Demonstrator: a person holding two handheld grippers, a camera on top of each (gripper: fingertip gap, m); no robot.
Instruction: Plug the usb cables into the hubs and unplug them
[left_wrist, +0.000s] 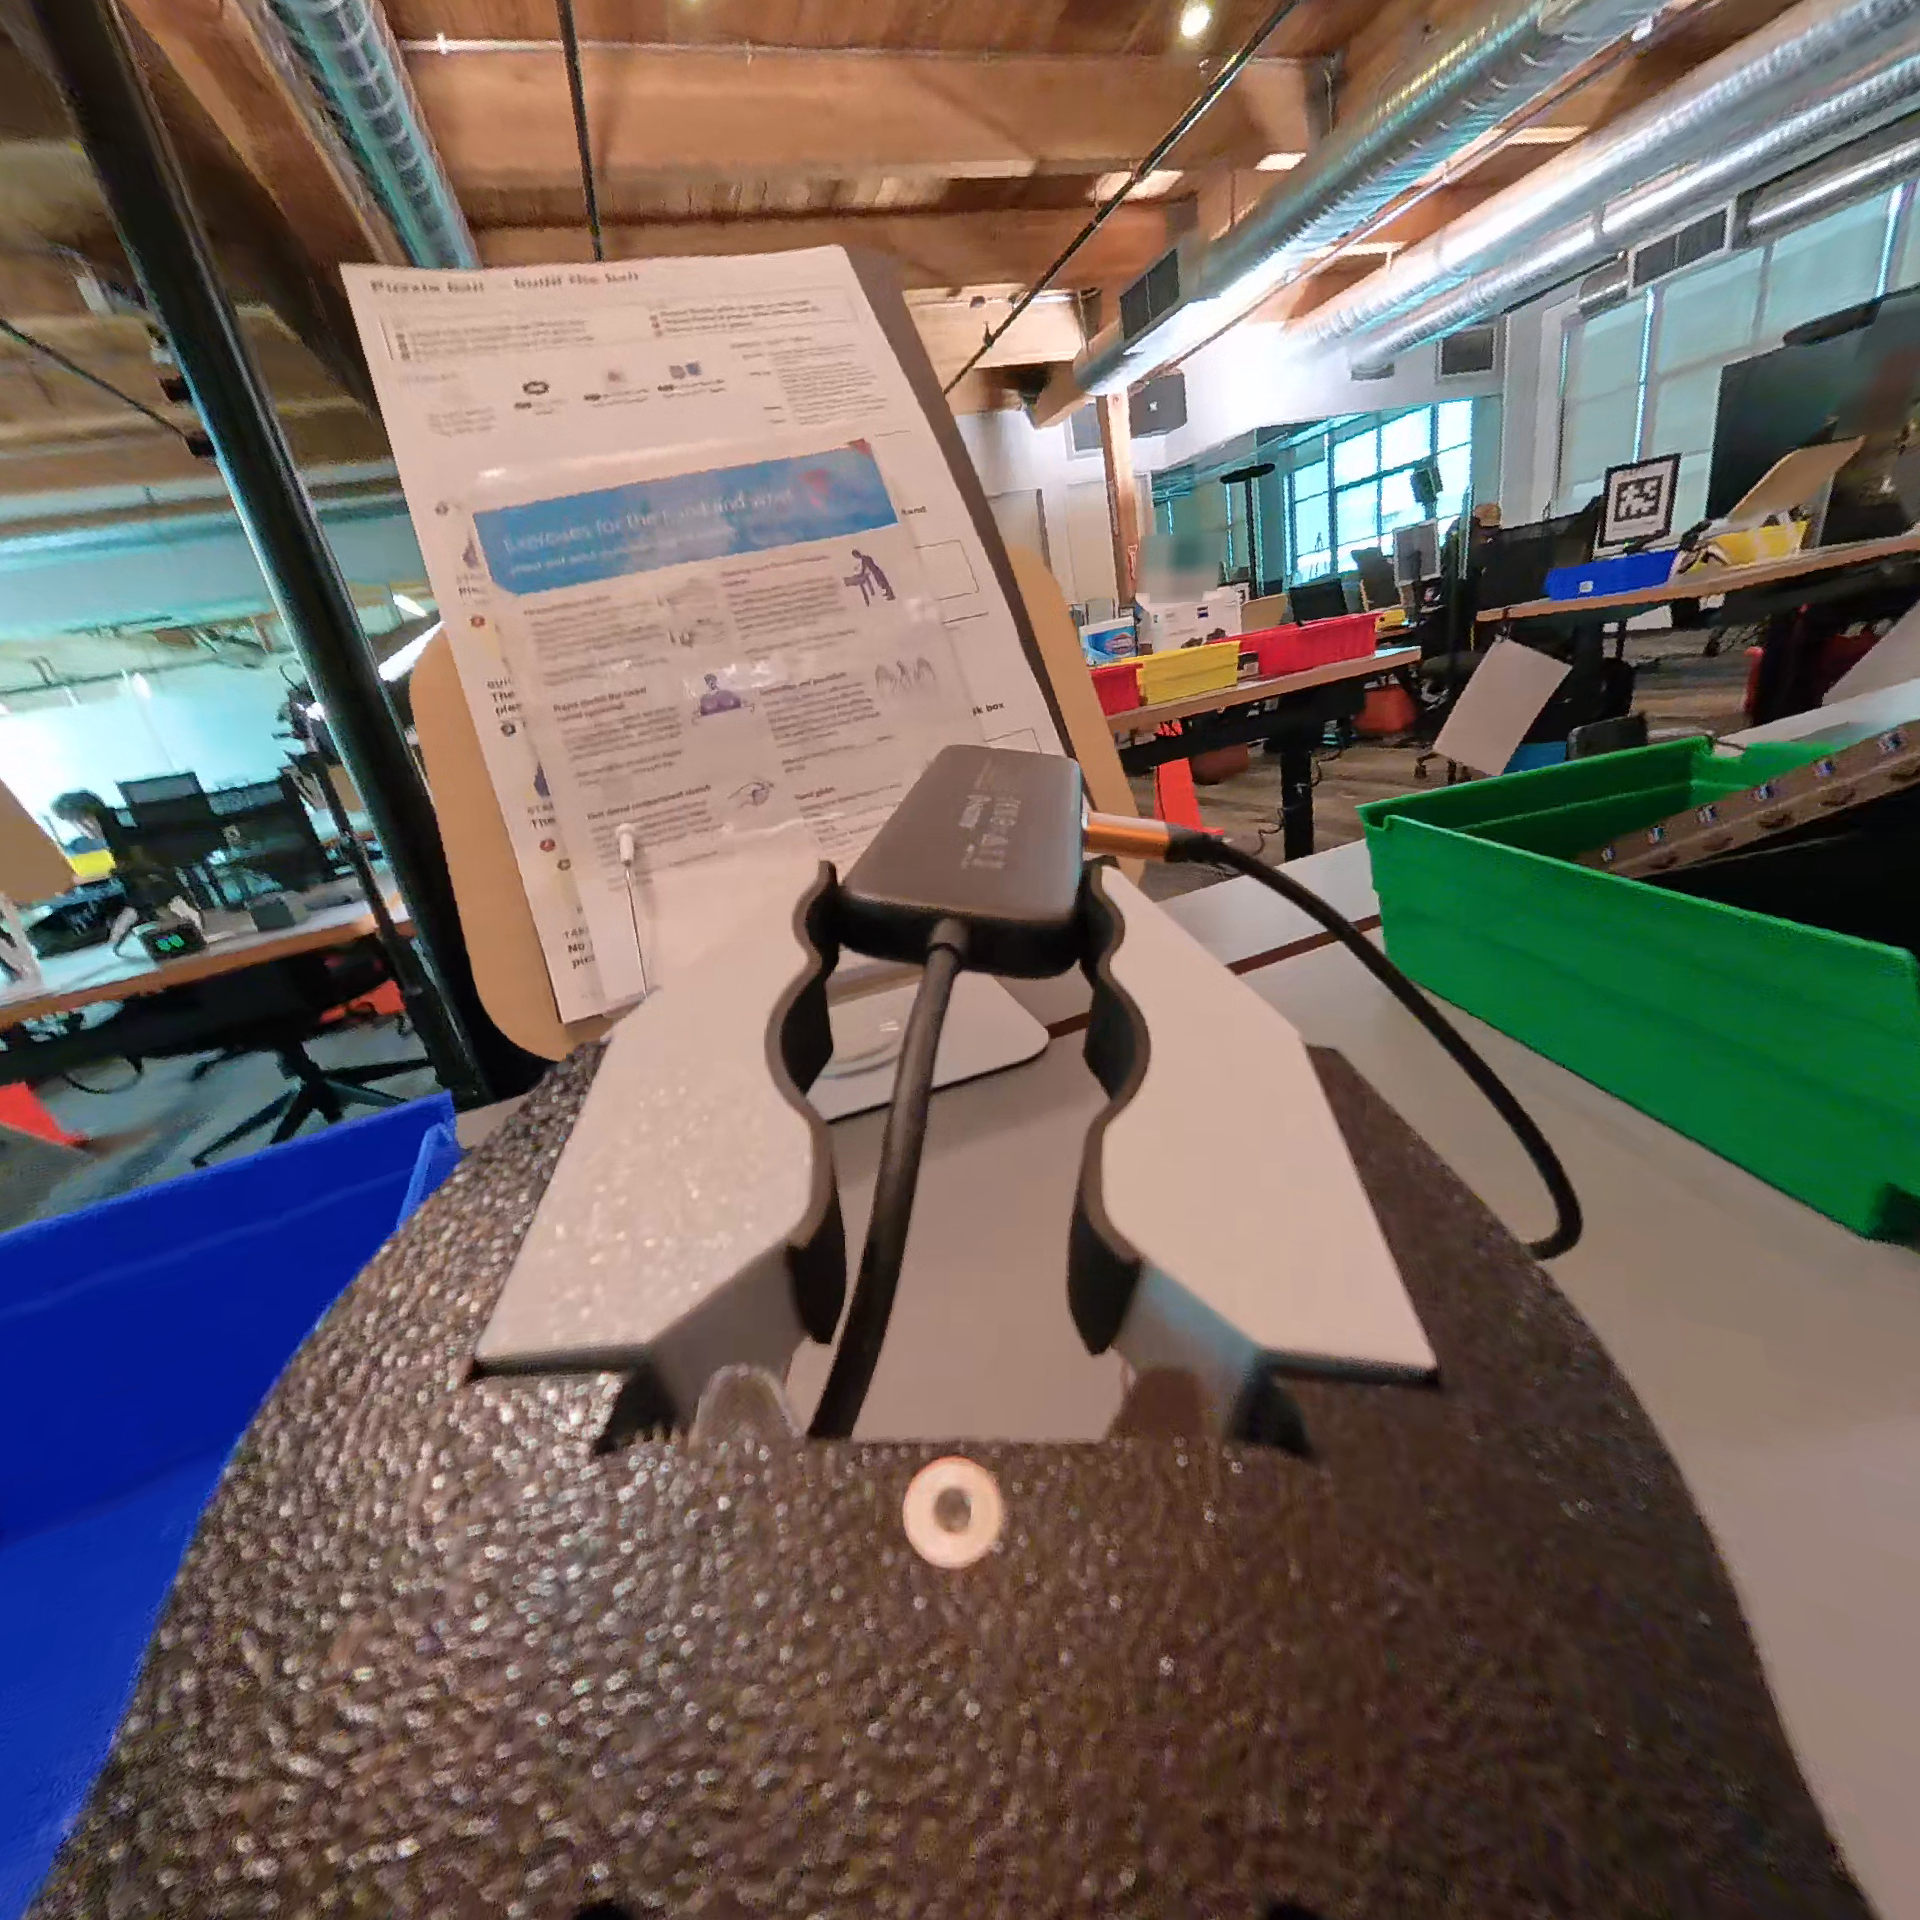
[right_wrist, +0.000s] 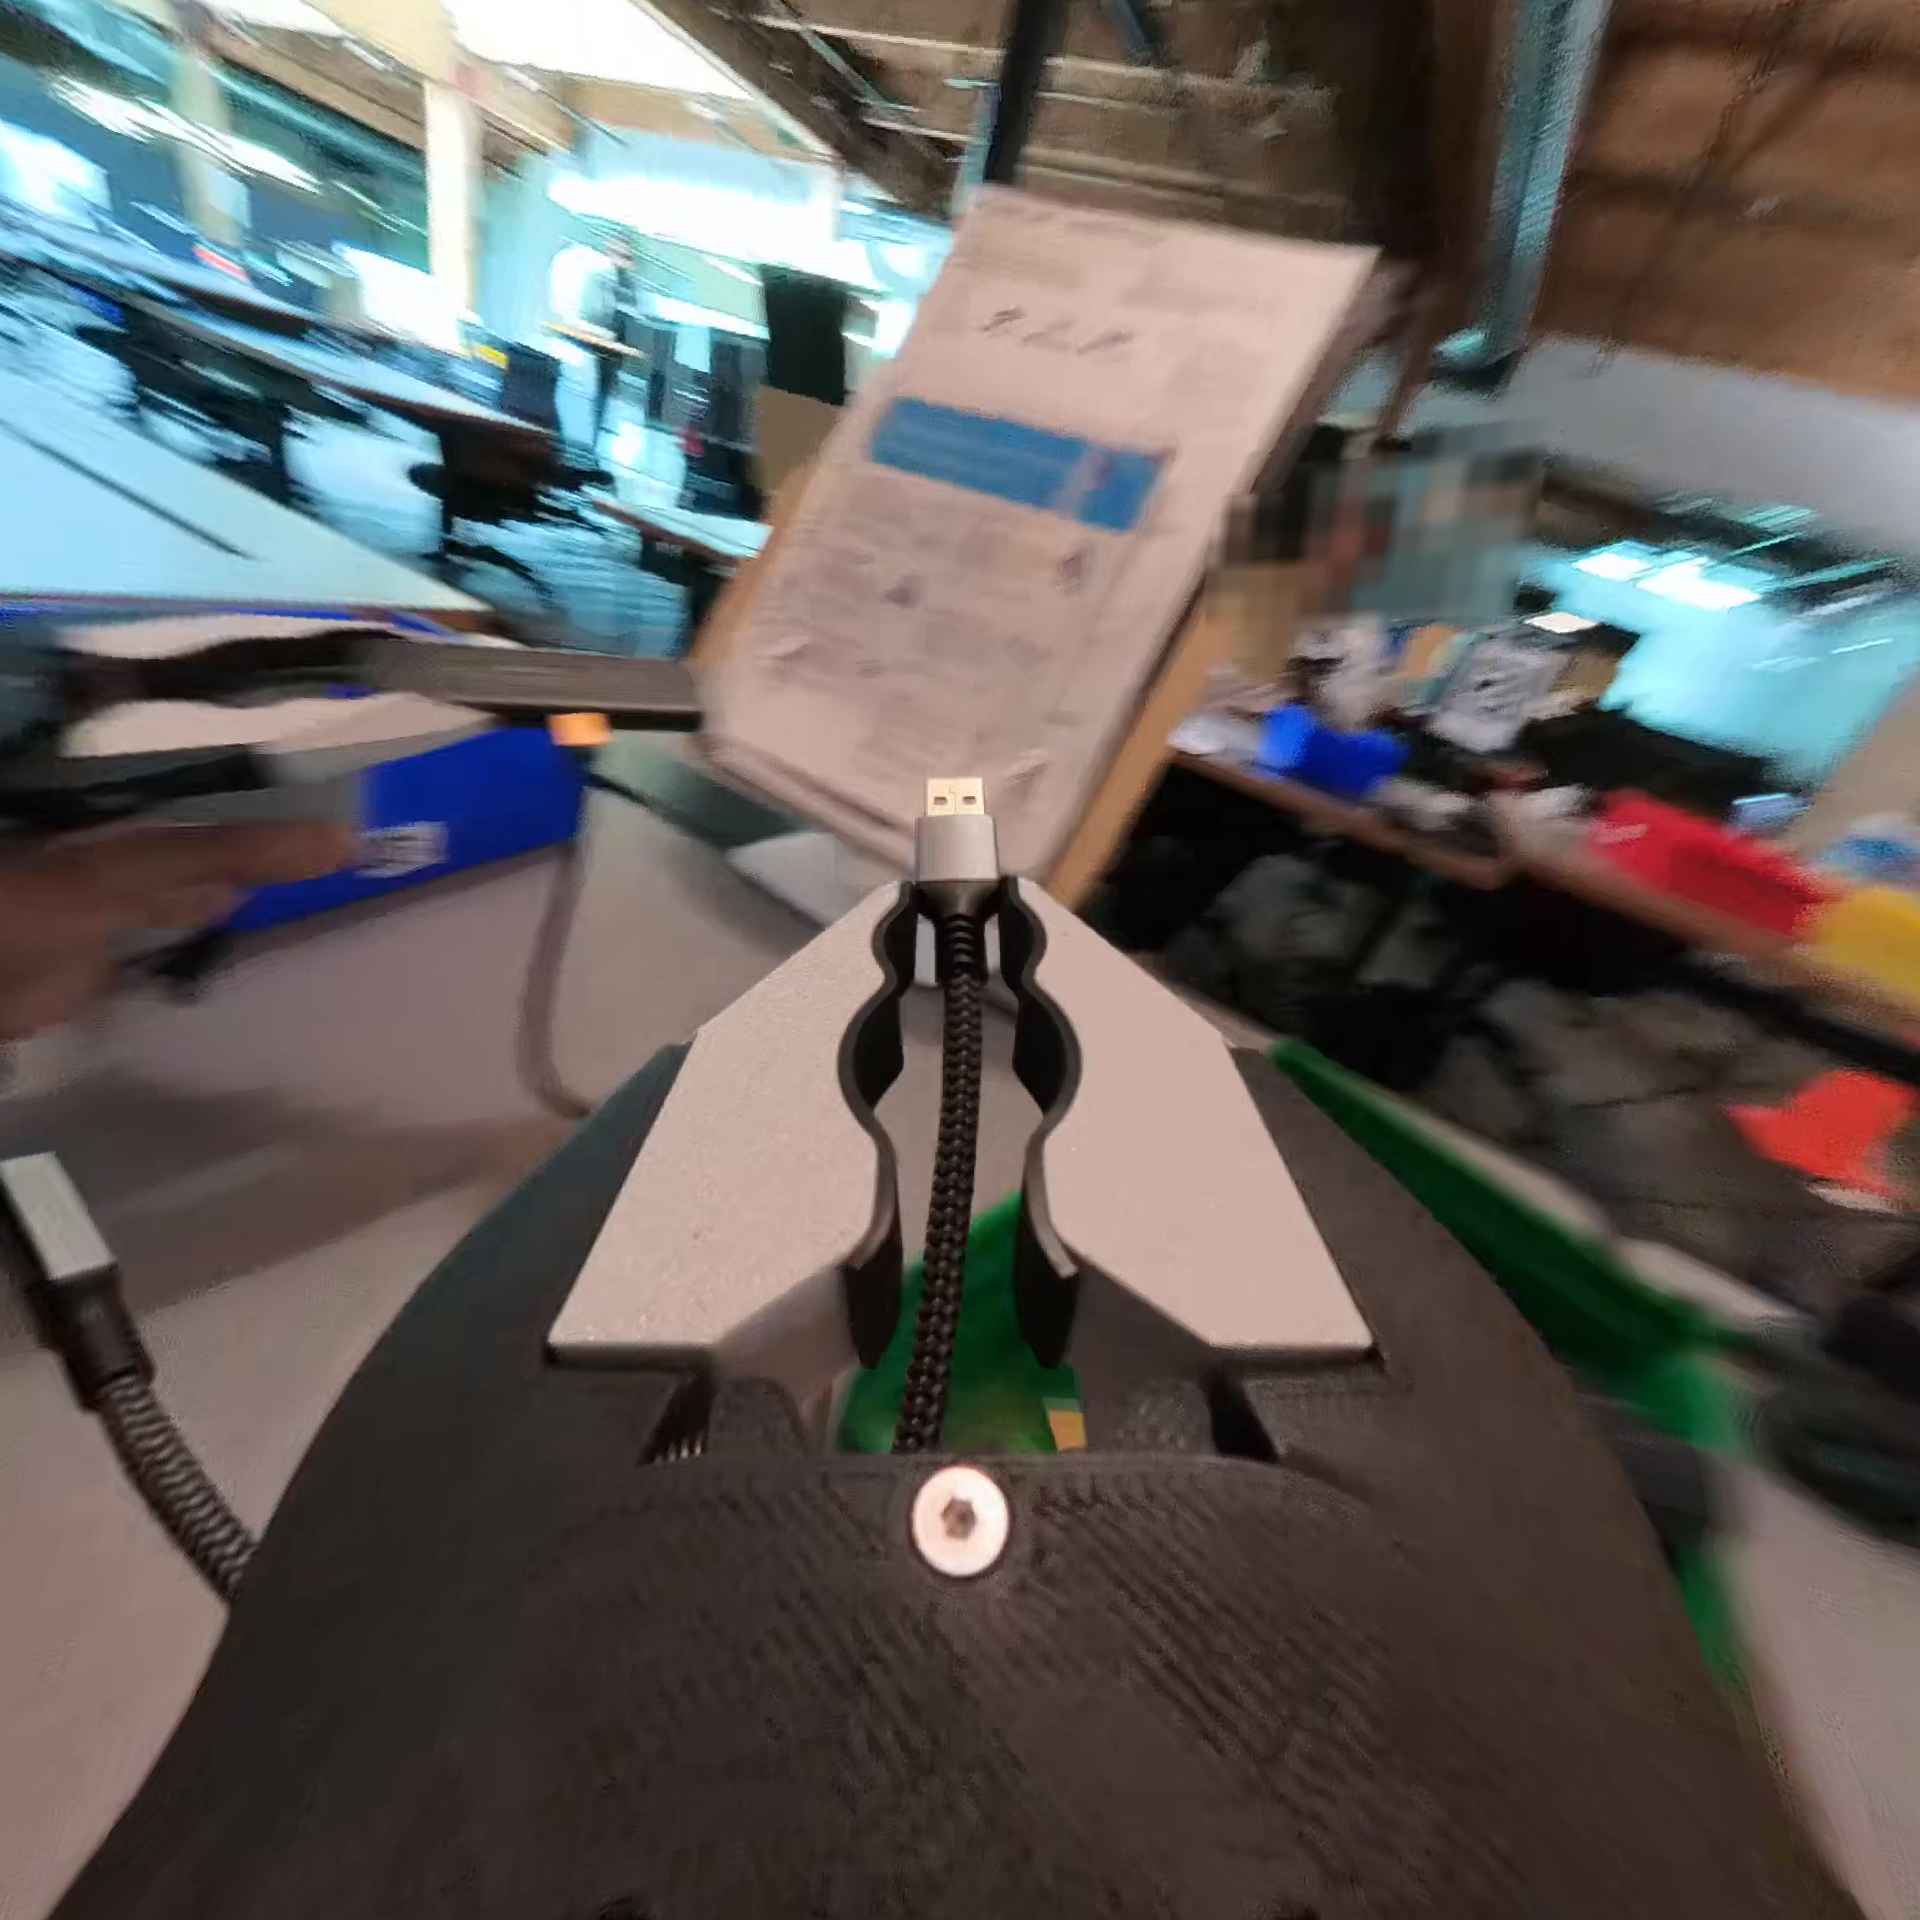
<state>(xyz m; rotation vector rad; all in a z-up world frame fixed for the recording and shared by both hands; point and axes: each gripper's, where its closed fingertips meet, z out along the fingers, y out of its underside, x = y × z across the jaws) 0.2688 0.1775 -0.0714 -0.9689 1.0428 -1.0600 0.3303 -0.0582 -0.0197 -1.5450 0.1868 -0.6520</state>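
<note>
In the left wrist view my left gripper (left_wrist: 961, 925) is shut on a dark grey USB hub (left_wrist: 971, 836) and holds it up above the table. The hub's own black lead (left_wrist: 899, 1153) runs back between the fingers. An orange-collared plug (left_wrist: 1127, 836) with a black cable sits in the hub's right side. In the right wrist view my right gripper (right_wrist: 958, 904) is shut on a grey USB-A plug (right_wrist: 956, 831) with a braided black cable (right_wrist: 948, 1174); its metal tip points forward, free in the air. The hub (right_wrist: 520, 675) and left gripper show blurred at left.
A green bin (left_wrist: 1621, 956) stands at the right and a blue bin (left_wrist: 156, 1351) at the left on the grey table (left_wrist: 1714, 1455). A board with papers (left_wrist: 686, 623) leans upright ahead. Another grey plug on braided cable (right_wrist: 62, 1236) lies at the left.
</note>
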